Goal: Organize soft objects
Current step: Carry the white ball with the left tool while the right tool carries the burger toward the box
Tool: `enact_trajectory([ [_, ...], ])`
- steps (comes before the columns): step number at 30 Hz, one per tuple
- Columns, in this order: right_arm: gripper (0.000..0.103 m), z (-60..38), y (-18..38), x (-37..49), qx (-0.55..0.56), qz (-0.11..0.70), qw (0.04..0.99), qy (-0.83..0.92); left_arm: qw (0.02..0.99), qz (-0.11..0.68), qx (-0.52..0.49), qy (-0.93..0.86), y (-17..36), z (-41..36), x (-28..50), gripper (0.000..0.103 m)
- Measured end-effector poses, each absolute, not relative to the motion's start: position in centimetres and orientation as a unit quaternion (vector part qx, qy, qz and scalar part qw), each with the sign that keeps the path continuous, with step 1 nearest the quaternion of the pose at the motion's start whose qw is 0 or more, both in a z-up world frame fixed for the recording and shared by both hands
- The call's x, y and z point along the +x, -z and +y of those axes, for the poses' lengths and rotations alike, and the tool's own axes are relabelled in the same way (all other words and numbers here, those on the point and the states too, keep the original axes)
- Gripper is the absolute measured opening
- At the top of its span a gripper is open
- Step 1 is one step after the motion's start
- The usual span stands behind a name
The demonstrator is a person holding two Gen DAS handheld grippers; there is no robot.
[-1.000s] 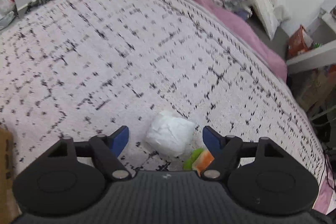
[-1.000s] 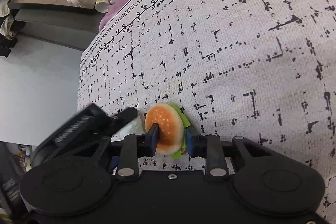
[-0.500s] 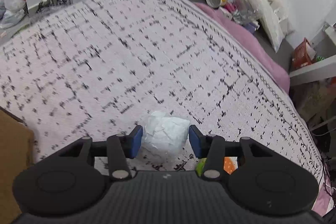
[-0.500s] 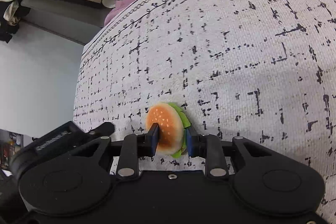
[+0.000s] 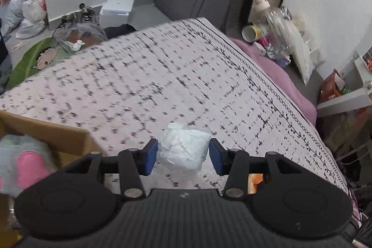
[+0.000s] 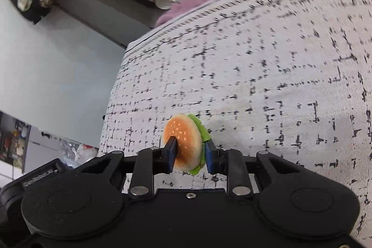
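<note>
Since 1 s ago, left gripper [image 5: 183,156] jaws pinched white bundle [image 5: 184,147], lifted; cardboard box [image 5: 46,136] appears lower left. Right gripper [image 6: 188,153] pinches burger plush [image 6: 184,142]. Boxing next.

Count: 2 grippers, left gripper [image 5: 183,156] and right gripper [image 6: 189,153]. 1 white wrapped bundle [image 5: 184,148], frame centre. 1 plush burger [image 6: 186,143], lower centre. 1 cardboard box [image 5: 55,136], lower left. 1 patterned bedspread [image 5: 162,76].

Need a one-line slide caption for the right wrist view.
Right gripper clamps a plush burger between its jaws above the patterned bedspread.
</note>
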State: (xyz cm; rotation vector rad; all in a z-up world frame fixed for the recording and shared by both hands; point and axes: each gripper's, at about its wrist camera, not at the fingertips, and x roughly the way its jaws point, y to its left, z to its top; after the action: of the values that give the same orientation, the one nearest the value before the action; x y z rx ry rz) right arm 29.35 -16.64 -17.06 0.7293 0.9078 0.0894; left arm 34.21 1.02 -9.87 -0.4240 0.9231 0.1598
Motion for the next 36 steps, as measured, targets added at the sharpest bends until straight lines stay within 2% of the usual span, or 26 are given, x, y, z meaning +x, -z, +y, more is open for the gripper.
enact_trajectory([
  [17,0.025,-9.8,11.9,26.6,0.277,0.398,0.868,-0.107,0.870,0.412,-0.238,-0.131,6.7,10.7,25.8,0.047],
  [36,0.025,-3.1,10.0,24.0,0.235,0.391,0.871,-0.181,0.837,0.451,-0.284,-0.126,8.6,14.8,21.9,0.049],
])
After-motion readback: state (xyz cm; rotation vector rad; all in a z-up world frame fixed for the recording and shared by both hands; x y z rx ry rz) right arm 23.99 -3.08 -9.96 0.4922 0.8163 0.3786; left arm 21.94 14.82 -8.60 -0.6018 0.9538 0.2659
